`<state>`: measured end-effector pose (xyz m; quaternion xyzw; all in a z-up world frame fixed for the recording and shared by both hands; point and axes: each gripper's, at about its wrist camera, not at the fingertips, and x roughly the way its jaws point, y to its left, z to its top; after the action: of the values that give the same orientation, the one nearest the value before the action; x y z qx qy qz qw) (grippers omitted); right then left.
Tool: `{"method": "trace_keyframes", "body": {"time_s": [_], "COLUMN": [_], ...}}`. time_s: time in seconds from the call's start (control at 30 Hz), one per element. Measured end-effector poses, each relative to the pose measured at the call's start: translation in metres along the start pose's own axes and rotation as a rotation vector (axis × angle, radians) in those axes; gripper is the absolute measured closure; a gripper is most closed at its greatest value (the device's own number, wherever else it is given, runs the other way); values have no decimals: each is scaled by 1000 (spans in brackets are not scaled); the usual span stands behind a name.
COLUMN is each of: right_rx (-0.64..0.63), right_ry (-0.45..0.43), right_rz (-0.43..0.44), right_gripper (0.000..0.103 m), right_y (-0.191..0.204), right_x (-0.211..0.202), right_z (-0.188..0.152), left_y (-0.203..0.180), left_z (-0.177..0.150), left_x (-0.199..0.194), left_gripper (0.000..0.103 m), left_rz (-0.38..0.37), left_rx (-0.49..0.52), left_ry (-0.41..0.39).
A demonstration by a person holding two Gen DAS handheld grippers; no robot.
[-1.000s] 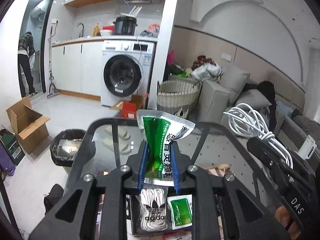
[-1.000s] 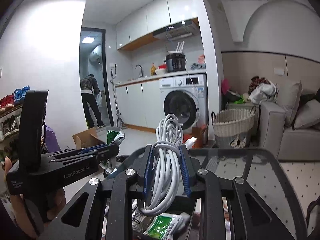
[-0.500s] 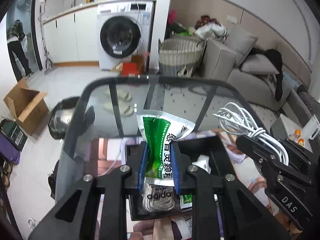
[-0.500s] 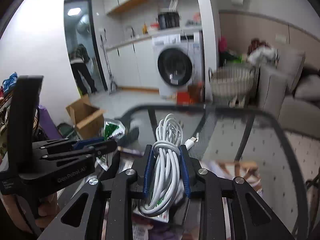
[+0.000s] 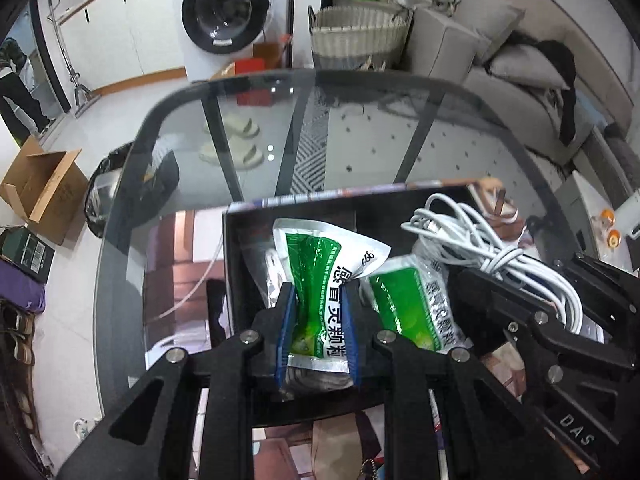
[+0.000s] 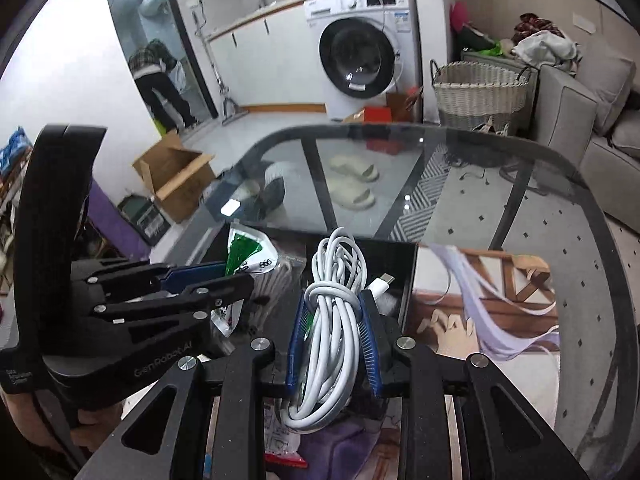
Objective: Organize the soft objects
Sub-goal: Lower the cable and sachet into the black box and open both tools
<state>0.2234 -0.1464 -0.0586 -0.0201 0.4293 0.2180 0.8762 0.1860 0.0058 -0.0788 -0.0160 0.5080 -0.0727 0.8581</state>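
Descent | I bring both grippers down from above the bench to the black tray (image 5: 236,264) | left gripper (image 5: 319,316) jaws closed on green sachet (image 5: 316,276) | right gripper (image 6: 333,332) jaws pinch white cable (image 6: 334,320) | both over tray, release seems next

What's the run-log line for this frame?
left hand-held gripper: shut on green sachet | right hand-held gripper: shut on white cable coil | both over black tray | second sachet in tray

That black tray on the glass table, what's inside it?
Inside the black tray lies a second green packet and a clear bag, contents unclear. The held green packet and white cable hide the rest.
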Motion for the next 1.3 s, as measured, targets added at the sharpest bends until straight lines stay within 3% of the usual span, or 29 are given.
{"method": "trace_keyframes", "body": {"time_s": [0.23,0.33,0.4,0.47,0.7,1.03,1.1,1.3], "right_rx": [-19,-32,-30,-20,2,14,15,14], "right_ry": [112,121,122,122,96,84,106,60], "right_rz": [-28,-33,-35,-18,-13,11,19,41], "right_gripper": [78,78,77,76,68,68,71,81], "right_y": [-2,-1,-2,-3,-8,-9,-6,1], "right_x": [23,24,23,22,12,1,7,18], "right_z": [-11,-14,-15,-14,-9,-9,-10,-3], "left_y": [-7,-9,-6,-4,-6,-3,-2,9], "left_z": [-3,-3,-3,-3,-5,-6,-6,-8], "left_x": [9,8,5,3,-8,-18,-16,-18], "left_gripper": [80,75,61,56,53,53,53,53], "left_rz": [15,28,18,-4,-9,-10,-10,-7], "left_rx": [24,42,31,27,31,20,17,-12], "left_ry": [58,67,53,43,17,-11,-5,-7]}}
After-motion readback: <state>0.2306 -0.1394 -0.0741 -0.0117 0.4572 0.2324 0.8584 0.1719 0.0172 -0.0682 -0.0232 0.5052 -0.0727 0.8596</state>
